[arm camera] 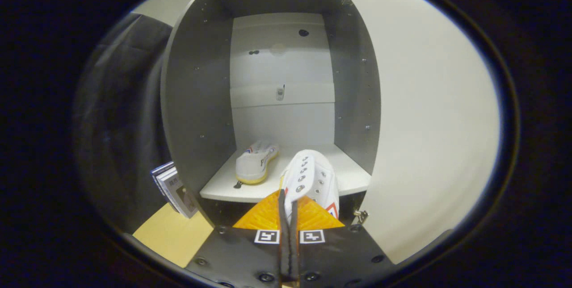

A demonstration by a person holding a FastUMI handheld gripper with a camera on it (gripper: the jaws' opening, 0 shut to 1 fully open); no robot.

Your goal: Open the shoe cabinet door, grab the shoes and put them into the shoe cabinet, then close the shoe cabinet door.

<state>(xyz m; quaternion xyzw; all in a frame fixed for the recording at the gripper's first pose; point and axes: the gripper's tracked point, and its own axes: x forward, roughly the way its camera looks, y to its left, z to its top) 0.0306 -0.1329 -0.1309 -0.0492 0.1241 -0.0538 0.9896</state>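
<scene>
The tool (288,203) pinches the second shoe (313,178) by its edge, just ahead over the shelf (348,176). Carry it deeper, right of the first shoe (255,163), then release clear of the open door (429,114).

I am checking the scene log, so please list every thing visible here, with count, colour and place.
shoe cabinet: one, grey walls, white shelf, straight ahead.
cabinet door: one, white, swung open beside the cabinet.
shoe on shelf: one, white with yellowish sole, near the grey wall.
held shoe: one, white, just ahead of the jaws, over the shelf's front edge.
books: a few, leaning outside the cabinet.
gripper: one, jaws shut on the held shoe.
</scene>
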